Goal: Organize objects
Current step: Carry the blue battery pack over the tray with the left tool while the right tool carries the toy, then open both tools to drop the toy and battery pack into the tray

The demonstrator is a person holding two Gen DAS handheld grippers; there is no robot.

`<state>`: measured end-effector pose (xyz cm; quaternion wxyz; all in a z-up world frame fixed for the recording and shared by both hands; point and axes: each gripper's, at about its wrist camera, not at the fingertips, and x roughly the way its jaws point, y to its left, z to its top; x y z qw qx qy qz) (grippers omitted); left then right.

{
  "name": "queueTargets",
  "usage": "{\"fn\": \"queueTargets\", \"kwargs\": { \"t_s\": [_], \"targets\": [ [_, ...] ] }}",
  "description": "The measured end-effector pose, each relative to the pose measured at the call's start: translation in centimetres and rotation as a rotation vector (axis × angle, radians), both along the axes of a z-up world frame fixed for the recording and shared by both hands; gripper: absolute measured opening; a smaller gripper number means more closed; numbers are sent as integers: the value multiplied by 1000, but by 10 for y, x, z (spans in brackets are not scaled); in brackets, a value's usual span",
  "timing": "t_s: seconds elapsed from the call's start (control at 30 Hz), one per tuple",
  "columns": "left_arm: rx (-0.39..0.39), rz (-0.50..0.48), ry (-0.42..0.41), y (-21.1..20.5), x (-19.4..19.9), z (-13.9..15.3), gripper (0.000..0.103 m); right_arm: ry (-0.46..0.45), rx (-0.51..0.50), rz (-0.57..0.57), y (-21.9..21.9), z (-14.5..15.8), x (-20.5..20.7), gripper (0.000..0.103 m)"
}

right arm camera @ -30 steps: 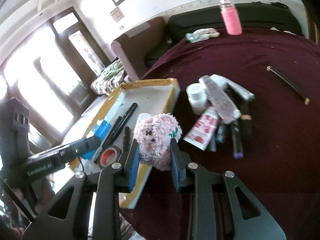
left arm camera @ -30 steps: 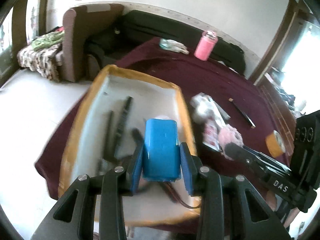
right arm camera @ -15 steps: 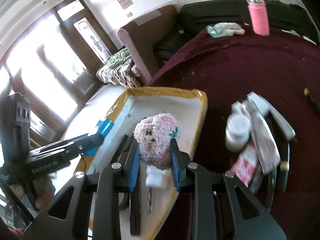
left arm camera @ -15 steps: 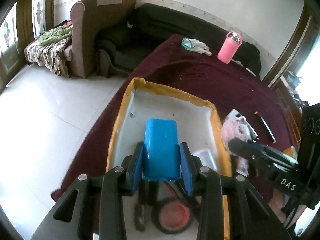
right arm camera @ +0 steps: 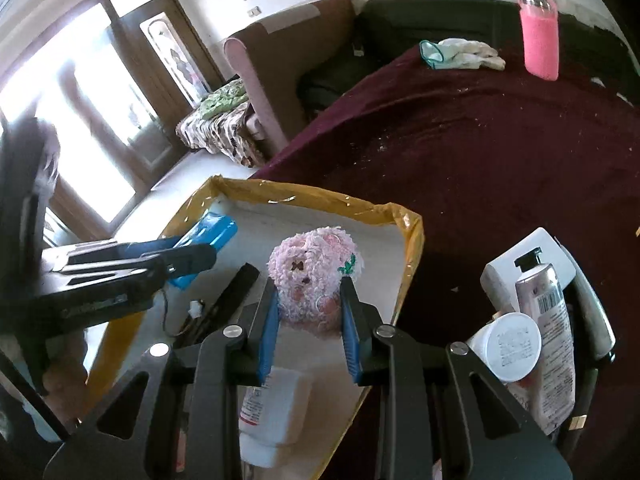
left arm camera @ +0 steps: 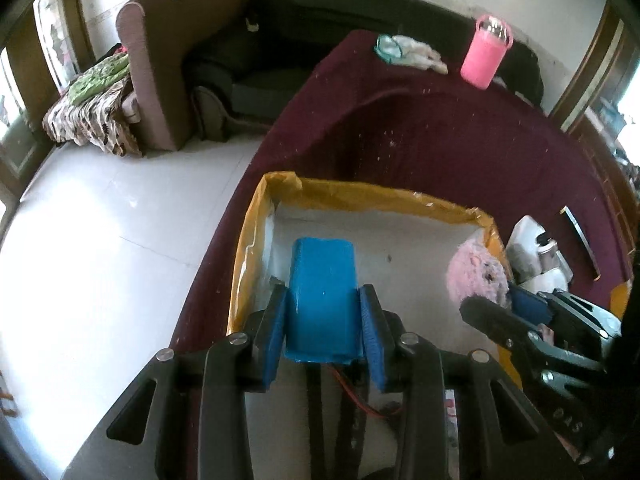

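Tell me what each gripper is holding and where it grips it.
The left gripper clamps the blue block across its two long sides, near its lower end. The right gripper squeezes the pink plush toy at its sides.

one tray [right arm camera: 412,240], one pink bottle [right arm camera: 540,36]

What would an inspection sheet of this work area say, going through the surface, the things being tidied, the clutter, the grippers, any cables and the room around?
Surface: table under a maroon cloth, speckled with pale crumbs.
Job's things: white tray with yellow rim; blue block and pink plush toy held over it; black pens and a white bottle inside.
Clutter: tubes and a white jar piled right of the tray; pink bottle and crumpled cloth at the far edge.
Grippers: left gripper shut on the blue block; right gripper shut on the plush toy.
Cables: thin red wire beneath the block.
Surroundings: brown armchair, dark sofa, white floor, bright doorway.
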<state>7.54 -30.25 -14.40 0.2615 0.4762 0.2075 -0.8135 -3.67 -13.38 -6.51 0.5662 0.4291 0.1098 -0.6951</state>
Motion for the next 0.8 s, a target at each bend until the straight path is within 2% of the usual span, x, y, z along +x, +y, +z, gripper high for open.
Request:
{"fn": "queueTargets", "kwargs": {
  "t_s": [0.07, 0.2, 0.5, 0.67, 0.8],
  "targets": [
    [-2, 6, -43, -1, -3, -7, 31, 8, 11, 2, -2, -3, 2, 26],
    [-19, 5, -74, 2, -8, -7, 31, 60, 40, 7, -7, -7, 9, 26],
    [-60, 3, -185, 8, -24, -14, 31, 83, 50, 14, -5, -9, 15, 26],
    [-46, 13, -215, 6, -28, -14, 31, 104, 65, 15, -6, -9, 19, 27],
    [-42, 0, -208, 8, -29, -13, 32, 111, 68, 13, -5, -9, 23, 29]
  ]
}}
